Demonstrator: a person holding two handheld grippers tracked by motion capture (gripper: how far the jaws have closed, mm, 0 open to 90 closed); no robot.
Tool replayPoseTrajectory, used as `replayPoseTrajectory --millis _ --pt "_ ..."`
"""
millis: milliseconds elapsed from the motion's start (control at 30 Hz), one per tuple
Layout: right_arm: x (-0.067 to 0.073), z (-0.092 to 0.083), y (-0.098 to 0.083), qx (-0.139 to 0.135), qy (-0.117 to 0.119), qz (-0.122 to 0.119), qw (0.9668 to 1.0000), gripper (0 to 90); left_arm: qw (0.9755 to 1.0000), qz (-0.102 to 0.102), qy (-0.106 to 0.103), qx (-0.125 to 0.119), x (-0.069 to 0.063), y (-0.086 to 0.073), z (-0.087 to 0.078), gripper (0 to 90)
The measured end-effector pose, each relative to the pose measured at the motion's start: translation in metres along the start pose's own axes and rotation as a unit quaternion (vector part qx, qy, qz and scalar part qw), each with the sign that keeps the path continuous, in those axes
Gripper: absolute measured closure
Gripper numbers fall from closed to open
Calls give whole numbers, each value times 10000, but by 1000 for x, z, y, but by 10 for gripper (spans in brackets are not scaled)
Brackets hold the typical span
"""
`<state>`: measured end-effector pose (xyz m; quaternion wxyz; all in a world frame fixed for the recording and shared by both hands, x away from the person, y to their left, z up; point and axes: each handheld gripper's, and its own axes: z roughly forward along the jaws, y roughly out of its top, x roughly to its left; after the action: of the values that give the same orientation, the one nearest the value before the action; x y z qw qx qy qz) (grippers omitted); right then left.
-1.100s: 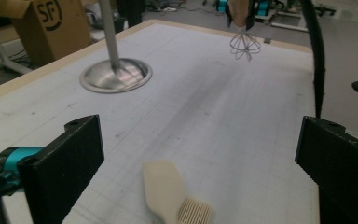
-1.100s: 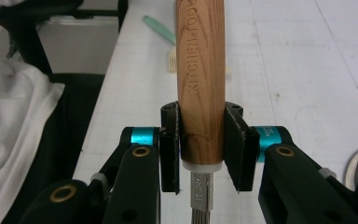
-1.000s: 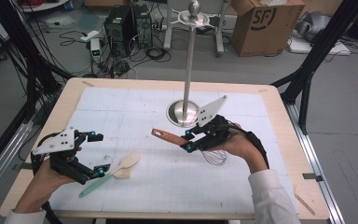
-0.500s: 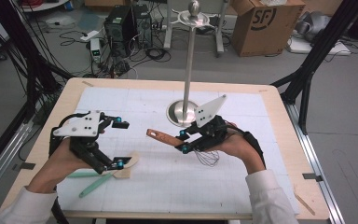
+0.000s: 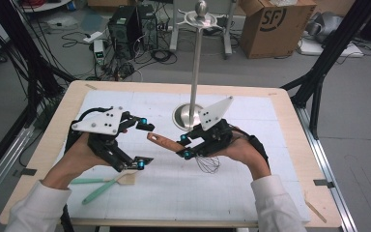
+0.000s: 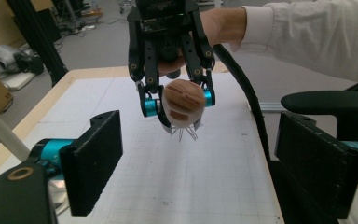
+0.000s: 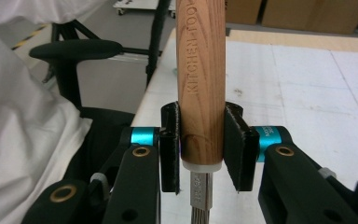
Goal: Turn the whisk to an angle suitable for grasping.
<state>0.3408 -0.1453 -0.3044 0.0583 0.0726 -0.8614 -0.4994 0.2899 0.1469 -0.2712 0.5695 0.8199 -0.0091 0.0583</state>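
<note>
Covering wooden table (image 5: pixel 290 104): white gridded mat (image 5: pixel 251 183); cables (image 5: pixel 140 58) behind.

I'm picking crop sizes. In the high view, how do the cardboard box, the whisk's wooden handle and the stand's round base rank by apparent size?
1. cardboard box, largest although farthest from the camera.
2. stand's round base, partly hidden behind the right tongs.
3. whisk's wooden handle, smallest; part sits inside the tongs.

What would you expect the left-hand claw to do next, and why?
Probably ease forward until its jaws straddle the whisk's wooden handle. The right gripper clamps the whisk near its wires and points the handle's free end at the left gripper, whose jaws have just been closing but have nothing between them.
</note>
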Motion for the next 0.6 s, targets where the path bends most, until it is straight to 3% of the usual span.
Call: replayPoseTrajectory --millis 200,367,500,600 --pt "0 2 3 -145 111 -104 9998 702 9997 85 -238 19 4 9 8 234" --pt "0 2 3 -161 129 -104 9997 702 9985 215 -498 -24 5 17 11 357" --pt "1 1 4 -211 131 -115 9996 701 9983 253 -526 -25 7 17 12 460" --pt "1 1 4 -188 102 -133 9997 702 9988 230 -425 -6 8 17 12 537"
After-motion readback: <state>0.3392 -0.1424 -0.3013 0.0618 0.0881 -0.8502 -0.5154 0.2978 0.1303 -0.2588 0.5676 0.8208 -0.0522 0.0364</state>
